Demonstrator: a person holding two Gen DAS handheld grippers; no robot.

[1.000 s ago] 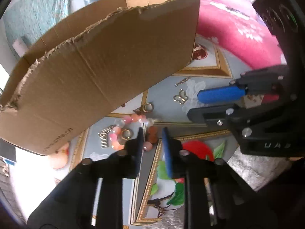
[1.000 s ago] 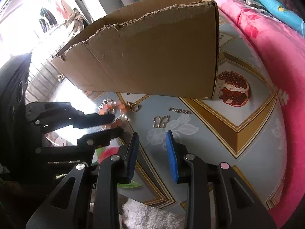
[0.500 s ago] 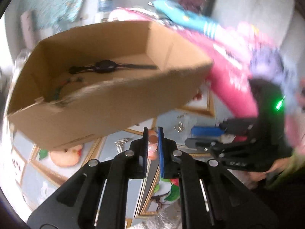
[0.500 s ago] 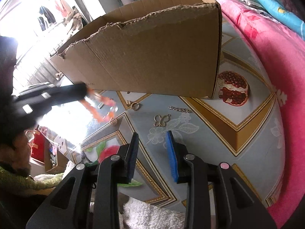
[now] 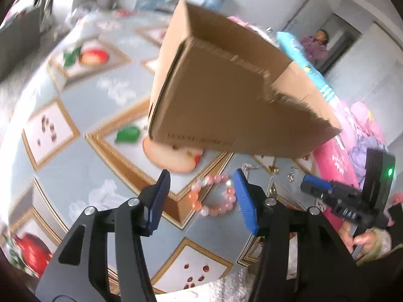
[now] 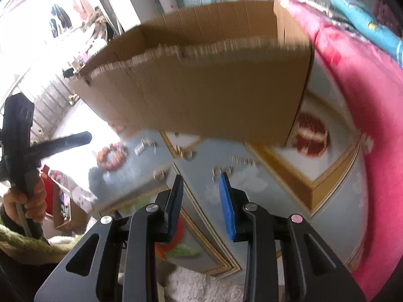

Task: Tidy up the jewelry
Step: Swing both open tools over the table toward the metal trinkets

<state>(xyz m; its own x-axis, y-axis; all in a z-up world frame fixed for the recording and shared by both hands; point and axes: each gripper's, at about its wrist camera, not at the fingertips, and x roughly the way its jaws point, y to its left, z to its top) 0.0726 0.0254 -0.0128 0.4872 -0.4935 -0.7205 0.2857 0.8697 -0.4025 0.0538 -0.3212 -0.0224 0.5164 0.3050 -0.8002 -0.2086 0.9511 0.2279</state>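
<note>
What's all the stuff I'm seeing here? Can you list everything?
cardboard box: one, brown, open-topped, on the tablecloth
tablecloth: one, blue-grey with fruit pictures, covering the table
bead bracelet: one, pink and orange, flat on the cloth before the box
small metal pieces: several, gold or silver, on the cloth before the box
blanket: one, pink, beside the table
person: one, purple top, far doorway
left tongs: black with blue pads, jaws just opened, gripping nothing, above the bracelet
right tongs: black with blue pads, open, empty
</note>
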